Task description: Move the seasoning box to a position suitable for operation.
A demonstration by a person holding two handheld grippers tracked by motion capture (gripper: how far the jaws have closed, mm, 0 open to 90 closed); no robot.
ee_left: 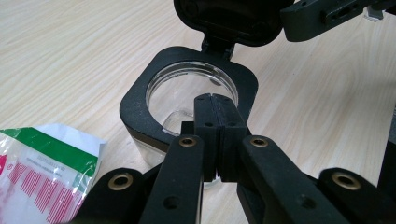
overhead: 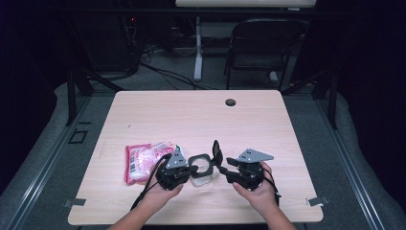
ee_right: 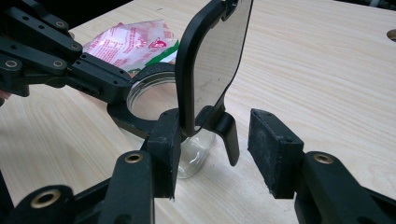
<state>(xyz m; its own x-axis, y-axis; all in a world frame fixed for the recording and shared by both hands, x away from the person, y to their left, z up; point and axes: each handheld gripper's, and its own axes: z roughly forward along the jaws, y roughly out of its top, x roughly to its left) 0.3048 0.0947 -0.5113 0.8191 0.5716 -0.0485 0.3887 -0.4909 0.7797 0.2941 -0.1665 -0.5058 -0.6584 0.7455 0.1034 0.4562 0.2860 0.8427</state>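
One clear glass jar with a black square collar is sitting near the table's front edge. Left gripper, pressed together, is pinching the collar rim. Right gripper, spread, is straddling the upright hinged black lid, one pad touching it. Glass likely fragile, slippery; collar and lid tab are giving safer purchase. One red-white plastic packet is lying beside it.

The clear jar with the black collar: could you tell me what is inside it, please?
Through the open mouth of the jar only clear glass and the table beneath show; it looks empty. The left gripper, shut on the collar's near edge, hides part of the interior.
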